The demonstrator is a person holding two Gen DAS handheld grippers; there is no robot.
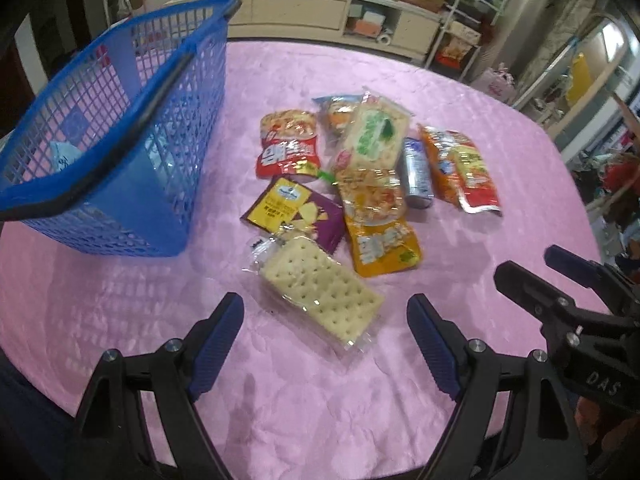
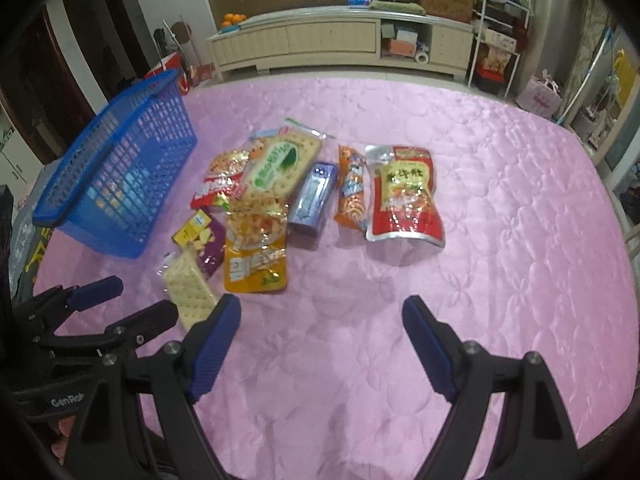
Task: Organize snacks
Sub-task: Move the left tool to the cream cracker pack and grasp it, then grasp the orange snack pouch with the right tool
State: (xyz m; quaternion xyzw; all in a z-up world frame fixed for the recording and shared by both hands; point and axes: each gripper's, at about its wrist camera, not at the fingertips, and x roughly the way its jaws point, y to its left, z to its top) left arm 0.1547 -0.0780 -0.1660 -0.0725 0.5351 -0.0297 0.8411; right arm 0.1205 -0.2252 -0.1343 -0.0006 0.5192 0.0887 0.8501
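Several snack packs lie in a pile on the pink tablecloth (image 1: 280,400). A clear pack of crackers (image 1: 320,292) lies nearest my left gripper (image 1: 325,310), which is open and empty just in front of it. Behind it are a purple-yellow pack (image 1: 294,212), an orange-yellow bag (image 1: 380,220), a red bag (image 1: 288,144), a green cracker pack (image 1: 374,136), a blue can (image 1: 416,172) and a red pouch (image 2: 406,192). A blue mesh basket (image 1: 116,128) stands to the left. My right gripper (image 2: 321,312) is open and empty, above bare cloth, right of the crackers (image 2: 188,292).
A cream low cabinet (image 2: 340,40) and cluttered shelves (image 2: 500,32) stand beyond the far table edge. The basket (image 2: 120,176) holds a pale item at its bottom. The right gripper's fingers (image 1: 532,284) show at the right of the left wrist view.
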